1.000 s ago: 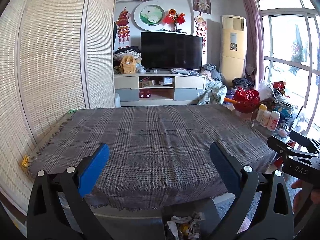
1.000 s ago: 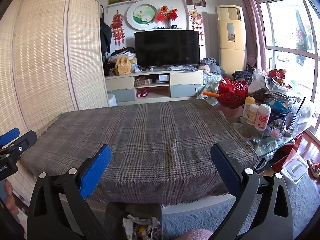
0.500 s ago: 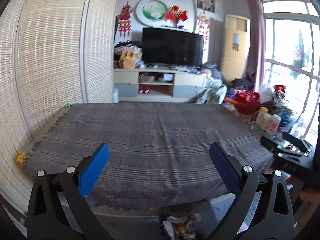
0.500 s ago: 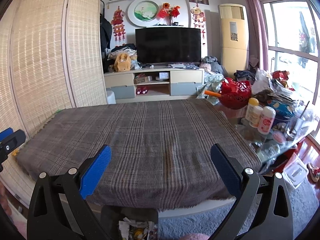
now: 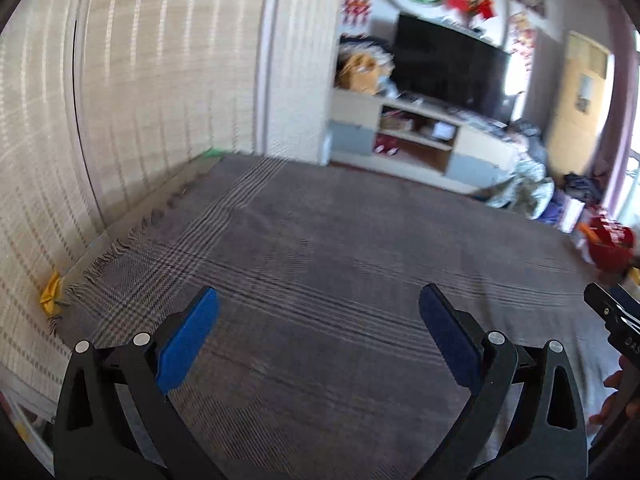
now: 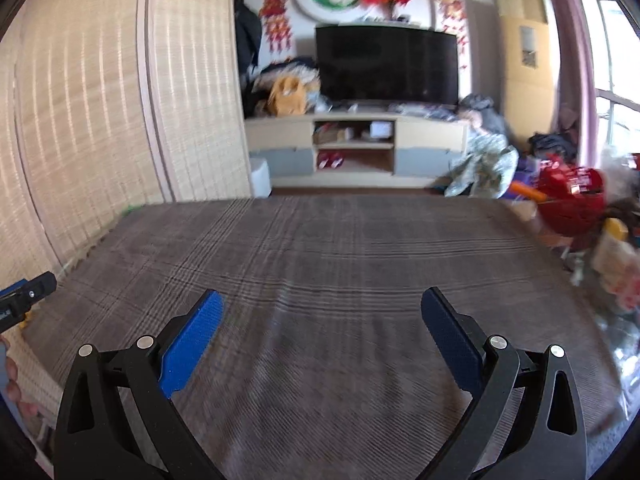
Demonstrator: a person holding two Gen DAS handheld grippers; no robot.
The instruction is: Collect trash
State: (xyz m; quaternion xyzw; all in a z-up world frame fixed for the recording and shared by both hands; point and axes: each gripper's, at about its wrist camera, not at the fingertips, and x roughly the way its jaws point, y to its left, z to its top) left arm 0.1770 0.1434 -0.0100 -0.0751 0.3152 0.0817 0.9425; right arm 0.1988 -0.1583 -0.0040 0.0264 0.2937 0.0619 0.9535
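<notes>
left gripper: being held wide apart over the table, blue pads spread, nothing being gripped between them
right gripper: also being held fully spread above the table, nothing being gripped; its tip is being seen at the right edge of the left wrist view
table: being covered by a grey-brown plaid cloth; surface is being shown bare in both views
trash: no trash is being shown on the cloth; a small yellow scrap is being seen lying off the cloth's left fringe, against the woven screen, cannot tell what it is
woven screen: being seen standing along the table's left side
TV: being seen on a low cabinet beyond the table's far edge
red basket: being seen at the table's right far corner, among blurred bottles
hands: fingers are being seen at the right edge of the left view, more fingers at the left edge of the right view, both on gripper handles
image quality: both views are being smeared by motion blur, fine detail is not being resolved
</notes>
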